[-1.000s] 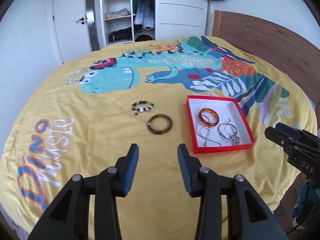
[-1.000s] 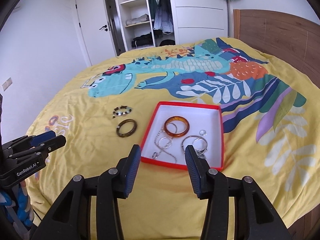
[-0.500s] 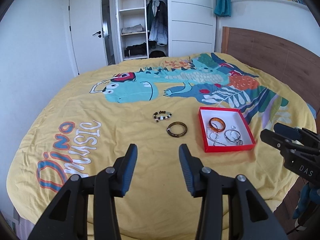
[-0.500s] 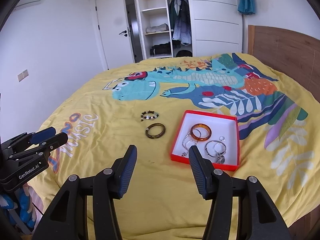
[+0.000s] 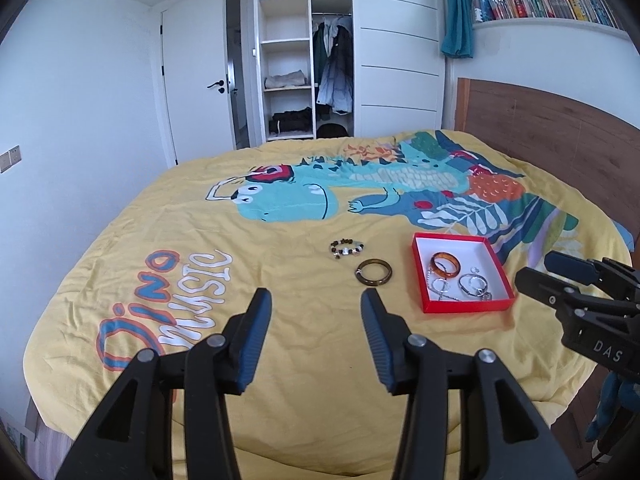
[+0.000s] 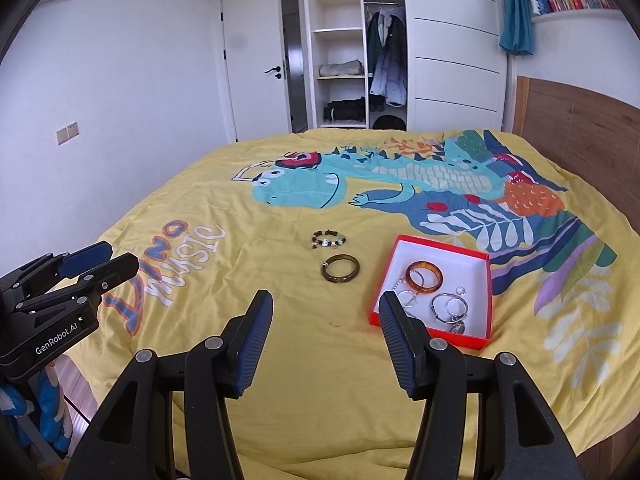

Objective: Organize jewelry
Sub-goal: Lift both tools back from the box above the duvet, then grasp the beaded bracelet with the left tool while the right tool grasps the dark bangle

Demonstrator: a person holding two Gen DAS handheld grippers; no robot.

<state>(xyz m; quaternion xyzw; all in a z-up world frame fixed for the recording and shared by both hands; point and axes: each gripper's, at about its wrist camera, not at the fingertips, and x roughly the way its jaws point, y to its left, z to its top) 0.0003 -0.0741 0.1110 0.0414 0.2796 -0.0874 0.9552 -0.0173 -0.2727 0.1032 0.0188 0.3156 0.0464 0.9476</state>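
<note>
A: Left gripper (image 5: 316, 306)? 
B: Jaws apart, have just been opening, nothing between them. It hangs over the yellow bedspread (image 5: 280, 360), well short of the jewelry.

A: Right gripper (image 6: 326, 308)? 
B: Same, jaws have just been opening and stand wide apart with nothing gripped. Its right finger overlaps the near-left corner of the red box (image 6: 484, 336) in the right wrist view, but it sits in front of it, not touching.

A: Jewelry location? 
B: Beaded bracelet (image 5: 346, 247) and dark brown bangle (image 5: 374, 272) lie on the bedspread left of the box, near each other, the bangle nearer the camera. Amber bangle (image 5: 445, 265) is in the box with silver rings (image 5: 474, 283) and what looks like a chain (image 5: 440, 288), too small to say for sure.

A: Background? 
B: Open wardrobe (image 5: 304, 60), wooden headboard (image 5: 560, 136) at right.
</note>
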